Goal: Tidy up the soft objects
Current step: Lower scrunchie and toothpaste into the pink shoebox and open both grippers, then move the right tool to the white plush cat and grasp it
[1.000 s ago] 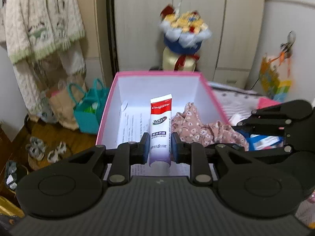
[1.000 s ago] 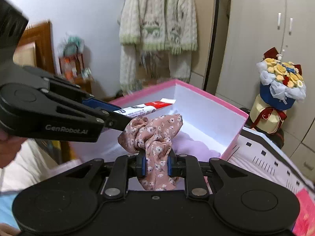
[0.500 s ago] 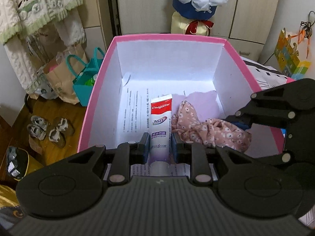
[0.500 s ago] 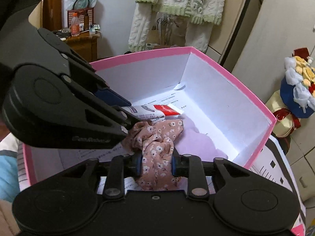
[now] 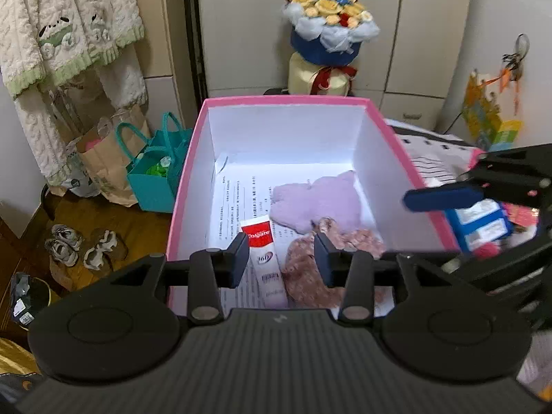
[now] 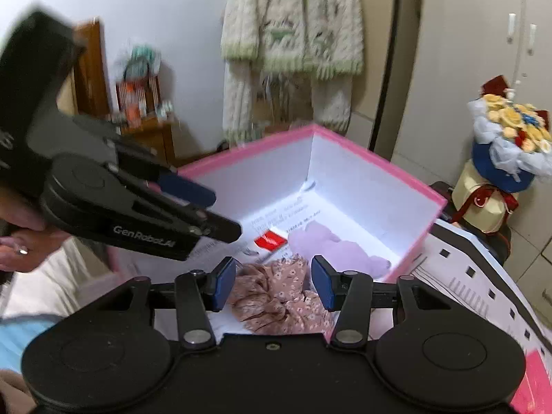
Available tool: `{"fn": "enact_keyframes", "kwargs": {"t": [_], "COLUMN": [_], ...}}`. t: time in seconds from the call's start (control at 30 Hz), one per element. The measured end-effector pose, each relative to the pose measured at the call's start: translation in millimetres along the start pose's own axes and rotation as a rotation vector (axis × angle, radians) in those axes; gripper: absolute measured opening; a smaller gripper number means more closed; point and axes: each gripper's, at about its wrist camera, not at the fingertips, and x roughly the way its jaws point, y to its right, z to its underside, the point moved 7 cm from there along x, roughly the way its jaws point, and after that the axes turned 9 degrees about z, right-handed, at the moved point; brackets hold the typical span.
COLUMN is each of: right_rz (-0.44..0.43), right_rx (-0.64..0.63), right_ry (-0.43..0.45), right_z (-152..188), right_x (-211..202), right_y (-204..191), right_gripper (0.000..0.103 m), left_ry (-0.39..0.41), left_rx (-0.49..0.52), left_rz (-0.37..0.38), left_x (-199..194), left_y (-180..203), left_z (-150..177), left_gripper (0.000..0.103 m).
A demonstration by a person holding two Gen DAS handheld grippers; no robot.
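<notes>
Both grippers have let go since the earlier frames: toothpaste tube (image 5: 265, 258) and floral scrunchie (image 5: 321, 269), clamped a second ago, are now lying loose on the floor of the pink box (image 5: 188, 186).

Left gripper (image 5: 281, 258) is hanging over the near end of the box, jaws just been opening and standing apart, pads clear of the tube, which is lying below the gap near the left pad. Right gripper (image 6: 272, 284) is hovering over the scrunchie (image 6: 276, 296), jaws likewise just been opening, apart, cloth below and between them but not pressed.

Tube is lying red end pointing away, on a printed paper sheet (image 5: 238, 207) lining the box floor. Scrunchie is sitting just right of the tube, possibly touching it; blur makes that hard to call. Beyond both, a lilac soft piece (image 5: 317, 200) is resting against the right wall.

Outside the box, left, a teal tote bag (image 5: 155, 179) and small shoes (image 5: 79, 245) are sitting on the wooden floor. Farther back, a flower bouquet (image 5: 327, 31) is standing before the wardrobe doors, and a cream knit sweater (image 5: 62, 27) is hanging at far left.
</notes>
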Motion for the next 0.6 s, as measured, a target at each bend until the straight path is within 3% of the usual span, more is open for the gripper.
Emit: {"fn": "enact_keyframes", "kwargs": {"t": [0.3,0.6], "right_rz": [0.062,0.178], "right_rx": [0.137,0.156], "right_ry": [0.027,0.059], "right_z": [16.8,57.9], "right_x": [-89.3,-161.7], "right_y": [19.1,29.1], "right_gripper": [0.059,0.064], "left_ry": [0.069,0.109], "left_rx": [0.066,0.184], "left_rz": [0.070,0.156], "left_x": [-67.8,-113.3], "left_y": [21.8,71.1], "left_z": [8.6,24.0], "left_gripper": [0.048,0.050]}}
